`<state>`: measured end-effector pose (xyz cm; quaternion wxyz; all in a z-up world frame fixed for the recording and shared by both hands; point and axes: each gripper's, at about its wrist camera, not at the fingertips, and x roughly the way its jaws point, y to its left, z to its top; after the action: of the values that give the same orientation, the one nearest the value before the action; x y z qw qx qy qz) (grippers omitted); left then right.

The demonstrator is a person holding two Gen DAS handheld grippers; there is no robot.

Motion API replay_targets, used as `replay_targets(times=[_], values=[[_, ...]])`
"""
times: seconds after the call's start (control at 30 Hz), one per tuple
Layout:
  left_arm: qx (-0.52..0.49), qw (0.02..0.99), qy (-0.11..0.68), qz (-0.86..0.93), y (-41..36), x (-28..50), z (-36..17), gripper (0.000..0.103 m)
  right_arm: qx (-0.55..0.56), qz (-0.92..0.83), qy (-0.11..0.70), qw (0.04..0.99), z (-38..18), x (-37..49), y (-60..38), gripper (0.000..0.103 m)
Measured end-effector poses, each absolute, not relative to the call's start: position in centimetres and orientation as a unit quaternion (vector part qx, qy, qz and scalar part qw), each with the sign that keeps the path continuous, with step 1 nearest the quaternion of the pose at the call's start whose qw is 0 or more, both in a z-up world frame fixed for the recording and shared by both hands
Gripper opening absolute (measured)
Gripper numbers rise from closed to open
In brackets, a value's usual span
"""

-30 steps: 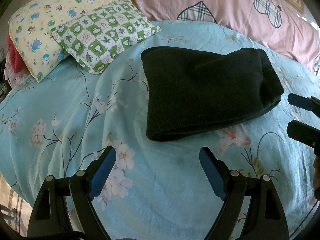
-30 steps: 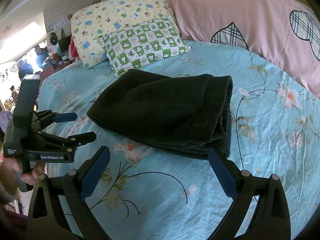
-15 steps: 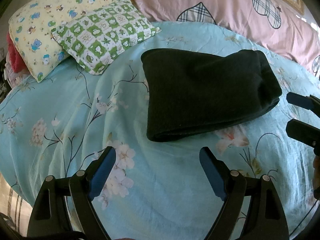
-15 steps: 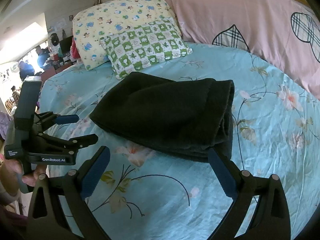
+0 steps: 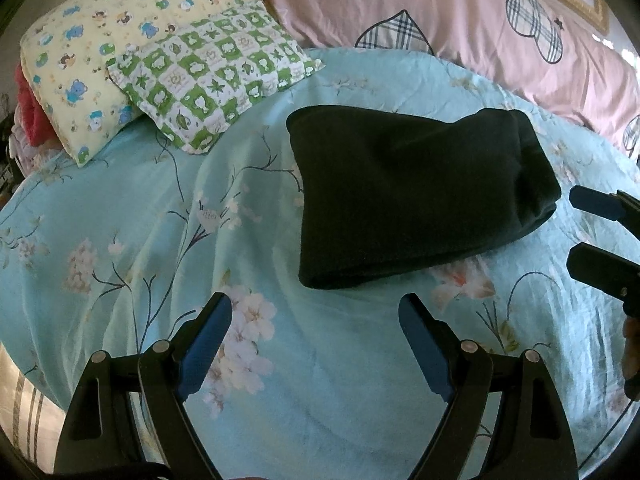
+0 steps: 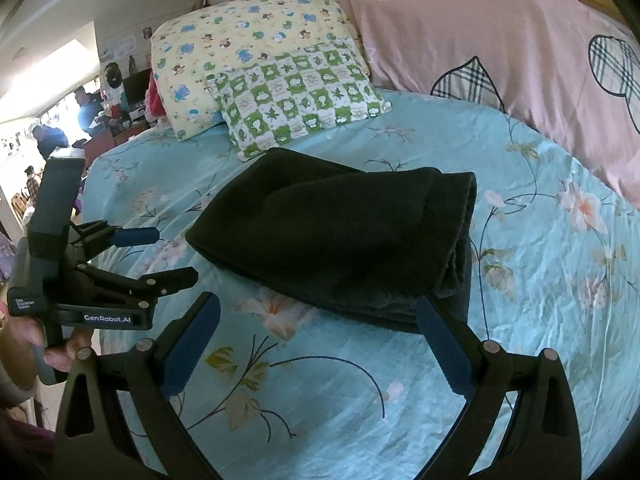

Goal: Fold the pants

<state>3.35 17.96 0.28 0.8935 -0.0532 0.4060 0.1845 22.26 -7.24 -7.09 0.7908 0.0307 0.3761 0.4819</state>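
the only writing that reads clearly is "genrobot.ai", white on the black side of the left tongs (image 6: 158,254), seen at the left edge of the right wrist view; a smaller white label further left on the same body is too small to read. a hand (image 6: 52,354) grips its handle from below.

the pants (image 5: 416,196) are dark, folded into a thick rectangle, lying in the middle of the bed (image 5: 120,248) on a light blue sheet printed with branches and flowers. in the right wrist view the stacked layers show along the right end of the bundle.

both tongs hang just above the sheet on the near side of the pants, not touching them. the left tongs (image 5: 314,334) are spread wide with nothing between their blue pads. the right tongs (image 6: 318,336) are spread wide too and empty, the right pad tip just before the near right corner of the pants.

at the far left lie a yellow pillow (image 5: 92,52) with cartoon animals and a green checked pillow (image 5: 216,80) overlapping it. a pink cover (image 5: 440,12) with plaid hearts runs along the far side. bare sheet lies open to the left and near side of the pants. in the right wrist view, people stand in a bright room beyond the far left edge of the bed.
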Motion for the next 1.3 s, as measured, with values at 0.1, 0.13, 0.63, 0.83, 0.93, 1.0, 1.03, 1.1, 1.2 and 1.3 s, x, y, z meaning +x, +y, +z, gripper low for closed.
replay_targets(times=[0.1, 0.13, 0.63, 0.83, 0.93, 1.0, 1.03, 1.1, 1.2, 1.3], values=[[-0.053, 0.895, 0.404, 0.184, 17.9, 3.3, 0.5, 0.086, 0.030, 0.483, 0.374, 0.791, -6.9, 22.3, -7.2, 0.099], [-0.052, 0.895, 0.403, 0.183, 17.9, 3.3, 0.6, 0.086, 0.030, 0.483, 0.374, 0.792, -6.9, 22.3, -7.2, 0.099], [-0.058, 0.900, 0.395, 0.178, 18.0, 4.0, 1.6, 0.086, 0.033, 0.483, 0.365, 0.795, -6.2, 22.8, -7.3, 0.099], [-0.058, 0.900, 0.394, 0.177, 18.0, 4.2, 1.8, 0.086, 0.034, 0.486, 0.361, 0.795, -5.9, 23.0, -7.3, 0.099], [-0.057, 0.900, 0.394, 0.178, 18.0, 4.2, 1.8, 0.086, 0.033, 0.485, 0.362, 0.796, -5.9, 23.1, -7.3, 0.099], [-0.057, 0.900, 0.394, 0.178, 18.0, 4.3, 1.9, 0.086, 0.034, 0.483, 0.363, 0.796, -5.9, 23.3, -7.4, 0.099], [-0.058, 0.900, 0.393, 0.178, 18.1, 4.3, 1.9, 0.086, 0.034, 0.483, 0.363, 0.796, -5.9, 23.3, -7.4, 0.099], [-0.057, 0.901, 0.391, 0.180, 18.2, 4.5, 2.1, 0.086, 0.033, 0.481, 0.361, 0.798, -5.8, 23.4, -7.6, 0.099], [-0.059, 0.903, 0.384, 0.183, 18.6, 4.7, 2.6, 0.086, 0.030, 0.476, 0.358, 0.803, -5.8, 23.8, -7.9, 0.099], [-0.062, 0.905, 0.378, 0.183, 18.8, 5.0, 3.0, 0.086, 0.045, 0.473, 0.362, 0.802, -5.8, 24.6, -8.3, 0.099]])
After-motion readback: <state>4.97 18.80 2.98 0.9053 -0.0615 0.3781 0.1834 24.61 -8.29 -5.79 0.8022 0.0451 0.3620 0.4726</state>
